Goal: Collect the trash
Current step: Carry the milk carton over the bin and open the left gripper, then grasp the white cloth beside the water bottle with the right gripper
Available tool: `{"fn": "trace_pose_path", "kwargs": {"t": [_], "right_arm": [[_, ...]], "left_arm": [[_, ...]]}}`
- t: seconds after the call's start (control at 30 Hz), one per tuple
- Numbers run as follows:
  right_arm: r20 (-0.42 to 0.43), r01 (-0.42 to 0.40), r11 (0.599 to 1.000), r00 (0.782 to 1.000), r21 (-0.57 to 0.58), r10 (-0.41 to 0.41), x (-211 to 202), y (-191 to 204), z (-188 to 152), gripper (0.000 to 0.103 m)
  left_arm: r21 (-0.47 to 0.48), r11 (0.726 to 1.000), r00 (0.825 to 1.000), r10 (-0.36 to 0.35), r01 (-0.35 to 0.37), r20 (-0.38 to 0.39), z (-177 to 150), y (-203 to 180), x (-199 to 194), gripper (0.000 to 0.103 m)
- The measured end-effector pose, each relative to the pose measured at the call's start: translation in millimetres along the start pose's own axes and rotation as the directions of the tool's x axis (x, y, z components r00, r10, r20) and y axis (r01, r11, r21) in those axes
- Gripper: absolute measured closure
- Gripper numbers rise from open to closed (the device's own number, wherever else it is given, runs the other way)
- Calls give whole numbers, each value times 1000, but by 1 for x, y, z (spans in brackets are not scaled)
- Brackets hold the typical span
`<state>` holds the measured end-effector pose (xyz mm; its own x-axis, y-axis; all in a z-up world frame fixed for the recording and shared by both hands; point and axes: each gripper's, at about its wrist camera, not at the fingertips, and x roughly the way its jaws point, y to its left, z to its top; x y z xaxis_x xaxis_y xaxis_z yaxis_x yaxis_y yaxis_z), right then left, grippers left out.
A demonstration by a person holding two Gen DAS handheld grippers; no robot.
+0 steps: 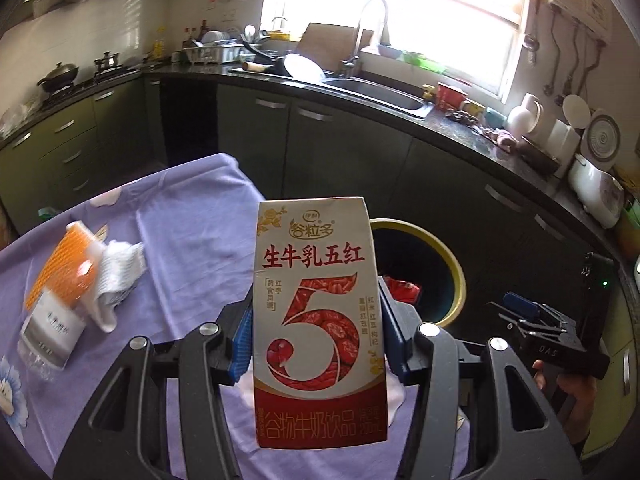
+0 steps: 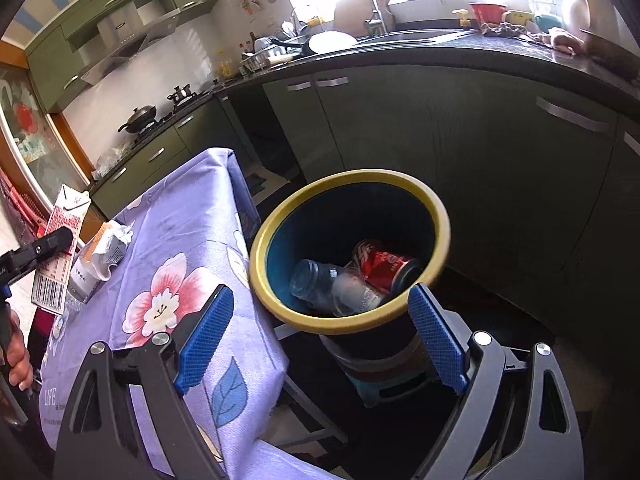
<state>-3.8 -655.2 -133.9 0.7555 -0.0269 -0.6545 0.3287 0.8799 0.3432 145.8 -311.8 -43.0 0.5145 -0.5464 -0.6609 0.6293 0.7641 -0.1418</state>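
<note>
Inside bin [image 2: 348, 322]: can [image 2: 386, 264], bottle [image 2: 336, 286]; left fingers [image 1: 243, 346] grip carton [image 1: 320, 320]; right fingers [image 2: 206, 334] open.

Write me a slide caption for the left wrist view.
Left claw grips an upright milk drink carton above the purple tablecloth, yellow-rimmed trash bin just behind.

The left wrist camera is looking down along its fingers over the purple cloth table [image 1: 188, 208] toward the kitchen counter [image 1: 460, 136] — a milk carton [image 1: 320, 320] is filling its near centre. The right wrist camera is tilting down close over the yellow-rimmed bin [image 2: 272, 240]. Both are sharing table, bin and counter.
</note>
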Motion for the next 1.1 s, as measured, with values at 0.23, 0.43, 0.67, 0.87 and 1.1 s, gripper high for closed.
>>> {"fn": "trace_pose_path", "kwargs": {"t": [0.23,0.43,0.67,0.87,1.1], "right_arm": [[11,63,992,998,109,-65,-14,-59,-5,15],[5,89,984,996,155,-91,-18,-86,-11,13],[-5,75,986,997,148,-75,-13,-84,-11,13],[-20,42,995,999,87,-40,-4,-56,-7,13],[-52,-64,994,997,-85,60,15,19,4,12]], "left_arm": [[113,985,991,-123,129,-58,37,-80,75,52],[105,981,981,-154,166,-114,57,-114,135,36],[88,992,996,-88,91,-33,56,-101,114,13],[40,998,997,-45,42,56,26,-55,45,7],[-71,996,994,65,-59,87,-33,22,-33,7]]}}
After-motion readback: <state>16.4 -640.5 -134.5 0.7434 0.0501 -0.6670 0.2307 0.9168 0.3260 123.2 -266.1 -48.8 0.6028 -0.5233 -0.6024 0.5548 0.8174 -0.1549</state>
